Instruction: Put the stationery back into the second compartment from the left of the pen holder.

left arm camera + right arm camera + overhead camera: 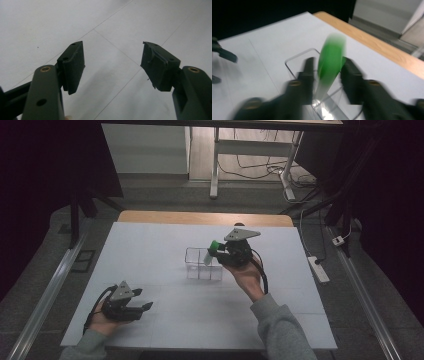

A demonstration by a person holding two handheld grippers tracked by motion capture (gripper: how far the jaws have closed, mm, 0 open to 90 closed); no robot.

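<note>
White table (165, 320), green-capped tube (329, 65) tilted cap-up between right gripper's (325, 72) parted jaws, left gripper's (112, 66) jaws apart.

This is looking like a lab or test room set up for recording. A wooden-edged table covered in white sheeting (150, 250) is standing on grey carpet (165, 195), with dark curtains (45, 170) hanging on both sides. A white power strip (318, 268) is lying on the floor at the right, loose black cables (260, 170) are trailing under a white metal-legged desk (215, 170) behind, and metal rails (50, 290) are running along the floor.
</note>
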